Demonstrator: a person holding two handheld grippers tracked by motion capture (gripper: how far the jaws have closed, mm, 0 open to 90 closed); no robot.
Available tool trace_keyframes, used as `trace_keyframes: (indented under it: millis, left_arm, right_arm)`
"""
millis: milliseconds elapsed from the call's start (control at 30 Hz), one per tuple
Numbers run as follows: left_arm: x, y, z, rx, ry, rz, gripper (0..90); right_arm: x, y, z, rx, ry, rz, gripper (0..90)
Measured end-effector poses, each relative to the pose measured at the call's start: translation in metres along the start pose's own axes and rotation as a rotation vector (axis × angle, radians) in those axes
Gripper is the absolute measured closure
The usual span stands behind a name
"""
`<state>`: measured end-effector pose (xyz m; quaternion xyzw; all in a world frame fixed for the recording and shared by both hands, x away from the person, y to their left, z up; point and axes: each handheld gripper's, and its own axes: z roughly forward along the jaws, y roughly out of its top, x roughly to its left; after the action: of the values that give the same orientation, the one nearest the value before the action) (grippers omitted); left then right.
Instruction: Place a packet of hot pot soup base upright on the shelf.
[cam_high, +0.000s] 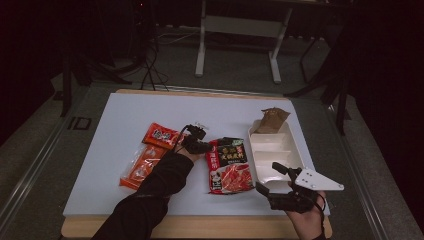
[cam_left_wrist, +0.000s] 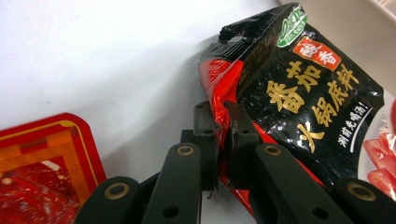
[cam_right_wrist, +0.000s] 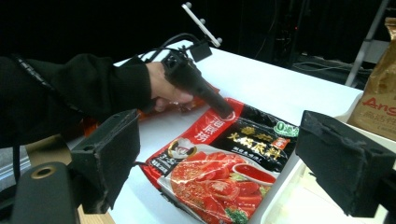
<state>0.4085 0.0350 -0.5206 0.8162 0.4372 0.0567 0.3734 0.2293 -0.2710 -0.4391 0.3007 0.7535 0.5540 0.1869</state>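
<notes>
A: Where is the soup packet (cam_high: 228, 165)?

B: It lies flat on the white counter (cam_high: 125, 120), just beside the white tray (cam_high: 280, 155). The left gripper (cam_left_wrist: 223, 130) has pinched its top corner. The fingers (cam_left_wrist: 205, 122) are squeezed tight on the red edge.

A: And the other one?

B: The right gripper (cam_right_wrist: 219, 154) waits near the tray. Its fingers are wide apart and hold nothing.

A: Is the job nearly done?

B: I think not. A brown bag (cam_high: 272, 120) already sits in the far end of the tray. The packet is grabbed but not lifted yet. Two orange packets (cam_high: 150, 155) lie on the counter too.
</notes>
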Motion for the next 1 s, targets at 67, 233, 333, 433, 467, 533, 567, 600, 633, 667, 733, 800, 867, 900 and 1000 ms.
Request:
trace_keyframes:
  millis: [67,233,333,433,467,533,567,600,633,667,733,800,867,900,1000]
  left_arm:
    - [-0.004,0.003,-0.007,-0.024,0.0,0.024,85.6]
    - [-0.018,0.01,-0.031,-0.095,0.007,0.081,85.9]
    - [-0.024,0.011,-0.045,-0.122,-0.013,0.106,86.4]
    - [-0.029,0.01,-0.057,-0.153,-0.041,0.114,86.7]
    - [-0.031,0.009,-0.061,-0.167,-0.052,0.107,86.7]
    - [-0.034,0.006,-0.068,-0.193,-0.069,0.113,87.0]
    - [-0.036,0.005,-0.071,-0.198,-0.079,0.11,87.0]
    - [-0.038,0.005,-0.074,-0.209,-0.081,0.118,87.1]
    - [-0.04,0.004,-0.077,-0.219,-0.086,0.12,87.1]
    - [-0.042,0.004,-0.081,-0.228,-0.092,0.122,87.1]
    - [-0.047,0.003,-0.087,-0.246,-0.099,0.138,87.2]
    - [-0.052,0.003,-0.093,-0.261,-0.105,0.149,87.2]
    - [-0.057,0.002,-0.097,-0.274,-0.109,0.16,87.2]
    - [-0.06,0.002,-0.1,-0.284,-0.11,0.17,87.2]
    - [-0.067,0.002,-0.107,-0.304,-0.121,0.188,87.2]
  right_arm:
    - [-0.001,0.0,-0.001,0.0,-0.005,0.002,13.7]
    - [0.0,0.002,-0.004,-0.017,-0.008,0.011,13.7]
    - [0.0,0.003,-0.005,-0.021,-0.015,0.009,13.7]
    - [0.001,0.004,-0.005,-0.021,-0.027,-0.008,13.7]
    - [0.001,0.005,-0.005,-0.022,-0.028,-0.012,13.7]
    - [0.001,0.006,-0.006,-0.029,-0.023,-0.008,13.4]
    - [0.0,0.006,-0.007,-0.035,-0.014,-0.008,12.8]
    - [0.0,0.006,-0.007,-0.038,-0.018,-0.009,12.4]
    - [-0.001,0.007,-0.007,-0.037,-0.01,-0.005,11.0]
    - [-0.001,0.007,-0.008,-0.039,0.002,0.007,11.0]
    - [-0.002,0.008,-0.008,-0.046,-0.006,0.01,11.1]
    - [-0.002,0.01,-0.009,-0.045,-0.013,-0.01,11.1]
    - [-0.001,0.011,-0.009,-0.047,-0.007,-0.023,11.2]
    - [-0.001,0.012,-0.009,-0.048,-0.011,-0.024,11.6]
    - [-0.003,0.013,-0.011,-0.061,-0.004,-0.038,13.6]
